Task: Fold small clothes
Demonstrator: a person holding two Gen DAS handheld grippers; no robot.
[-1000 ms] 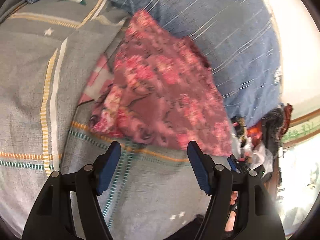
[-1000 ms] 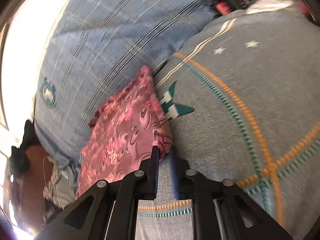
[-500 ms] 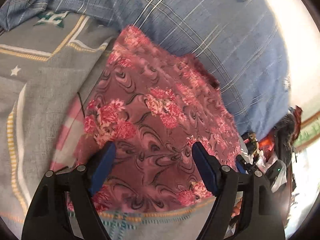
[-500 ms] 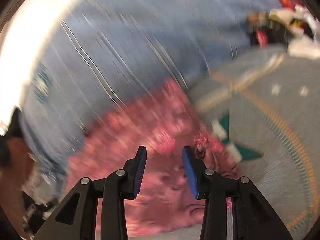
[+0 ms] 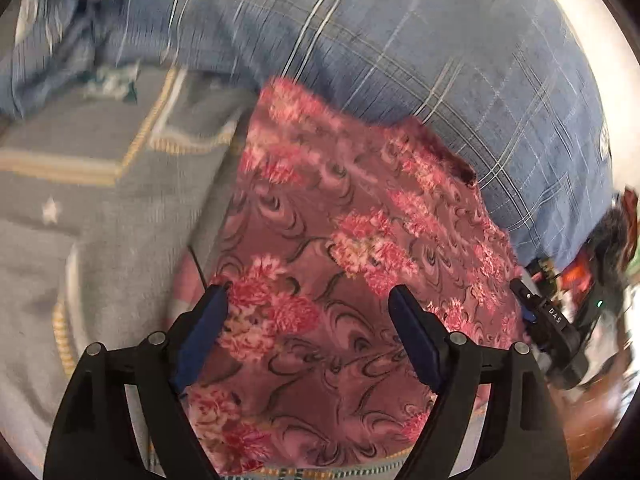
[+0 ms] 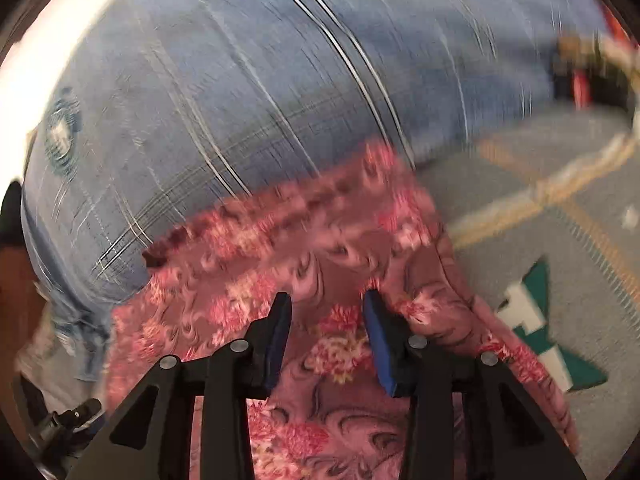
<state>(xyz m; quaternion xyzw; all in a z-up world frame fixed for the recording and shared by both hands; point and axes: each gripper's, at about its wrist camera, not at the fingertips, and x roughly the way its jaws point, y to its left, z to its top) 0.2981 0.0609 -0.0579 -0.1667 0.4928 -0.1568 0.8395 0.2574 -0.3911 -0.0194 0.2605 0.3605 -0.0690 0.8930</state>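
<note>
Floral garment (image 5: 352,264) on a bed, seen along both grippers. The garment lies spread flat on a grey patterned bedcover (image 5: 104,200), its far edge against a blue plaid pillow (image 5: 420,52). In the left wrist view it fills the space under and ahead of the left gripper (image 5: 308,332), whose blue-padded jaws stand wide apart with nothing between them; whether the tips touch the cloth cannot be told. In the right wrist view the same garment (image 6: 320,240) lies below the right gripper (image 6: 326,320), whose jaws are parted by a narrower gap and also hold nothing; a raised fold of the cloth sits just beside its right finger. The fabric is dusty rose to maroon, printed with clusters of pink and red flowers and dark curling scrolls. Its far edge is uneven, with a darker maroon patch at one corner; the side edge toward the bedcover runs fairly straight. The bedcover carries yellow and white bands, small white stars and a teal-and-white motif (image 6: 548,332). A black device (image 5: 552,332) shows at the right margin of the left wrist view. Motion blur softens both views.
</note>
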